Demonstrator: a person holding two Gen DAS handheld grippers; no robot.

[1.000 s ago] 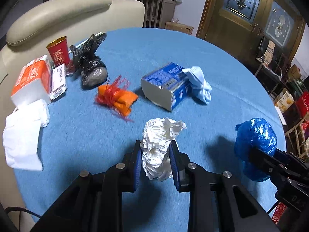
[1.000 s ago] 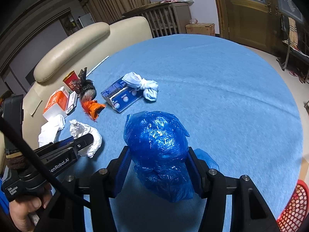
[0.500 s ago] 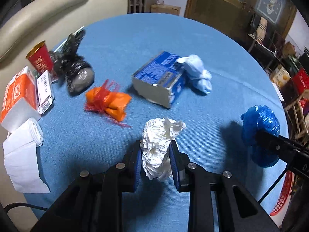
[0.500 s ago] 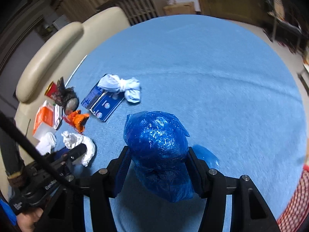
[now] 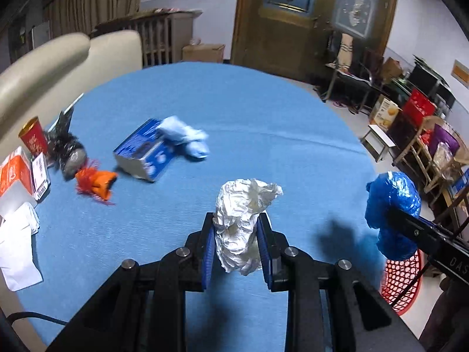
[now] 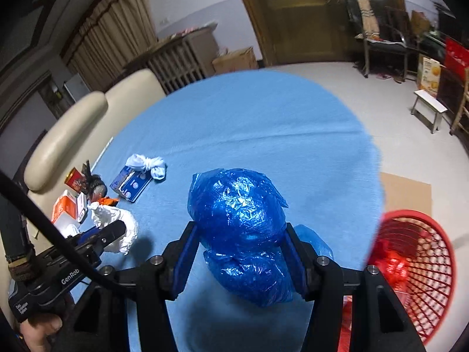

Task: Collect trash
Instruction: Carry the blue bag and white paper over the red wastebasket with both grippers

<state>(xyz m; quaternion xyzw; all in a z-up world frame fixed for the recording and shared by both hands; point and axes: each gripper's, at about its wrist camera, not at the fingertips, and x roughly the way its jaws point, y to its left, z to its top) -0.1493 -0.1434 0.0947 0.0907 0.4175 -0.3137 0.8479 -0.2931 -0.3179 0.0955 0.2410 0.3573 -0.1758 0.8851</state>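
My left gripper [image 5: 236, 231] is shut on a crumpled white paper wad [image 5: 243, 220] and holds it above the blue round table [image 5: 234, 111]. My right gripper [image 6: 239, 234] is shut on a blue plastic bag bundle [image 6: 237, 234], lifted near the table's right edge; the bundle also shows in the left wrist view [image 5: 391, 208]. A red mesh basket [image 6: 422, 270] stands on the floor just right of the table, with red trash inside. The wad also shows in the right wrist view [image 6: 117, 223].
On the table's left lie a blue box [image 5: 140, 152], a white knotted cloth [image 5: 187, 138], an orange net bundle [image 5: 96, 184], a black bag [image 5: 66, 149], a red cup [image 5: 32, 139], an orange-white pack [image 5: 14, 173] and white tissues [image 5: 14, 243]. A beige sofa [image 5: 58, 58] stands behind.
Both grippers have risen and swung to the right with their loads. The red basket has come into the right wrist view beside the table edge.
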